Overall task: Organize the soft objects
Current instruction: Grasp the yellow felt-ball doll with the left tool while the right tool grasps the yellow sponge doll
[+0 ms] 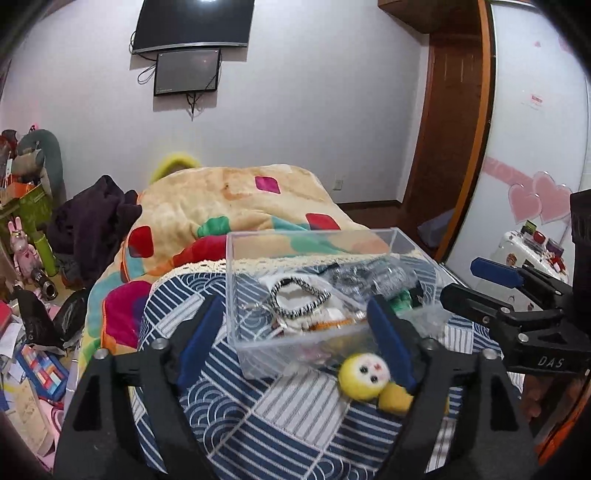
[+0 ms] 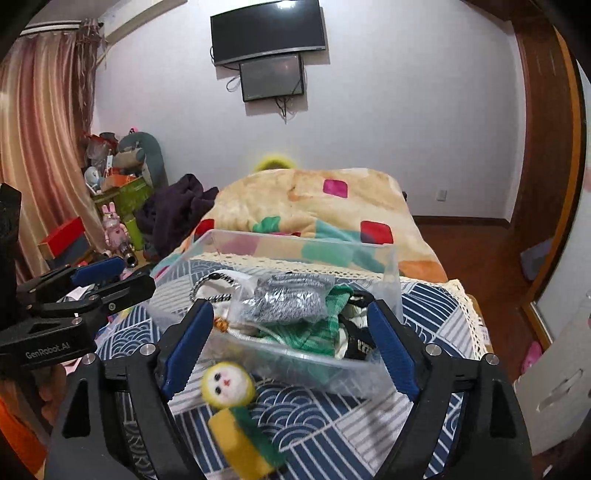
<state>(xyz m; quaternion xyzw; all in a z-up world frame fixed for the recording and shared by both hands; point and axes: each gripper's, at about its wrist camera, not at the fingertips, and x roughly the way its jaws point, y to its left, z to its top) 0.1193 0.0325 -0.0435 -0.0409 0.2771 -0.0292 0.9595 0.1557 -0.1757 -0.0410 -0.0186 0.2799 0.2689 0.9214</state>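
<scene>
A clear plastic box stands on the blue patterned cloth and holds several soft items: a grey bundle, green knitwear and a striped cord. A small yellow felt doll lies on the cloth in front of the box. My left gripper is open, with the doll by its right finger. My right gripper is open above the doll and the box's near wall. Each gripper shows at the edge of the other's view.
The blue patterned cloth covers the bed end, with a colourful blanket behind. Dark clothing, toys and clutter lie left. A wardrobe stands right. Two screens hang on the wall.
</scene>
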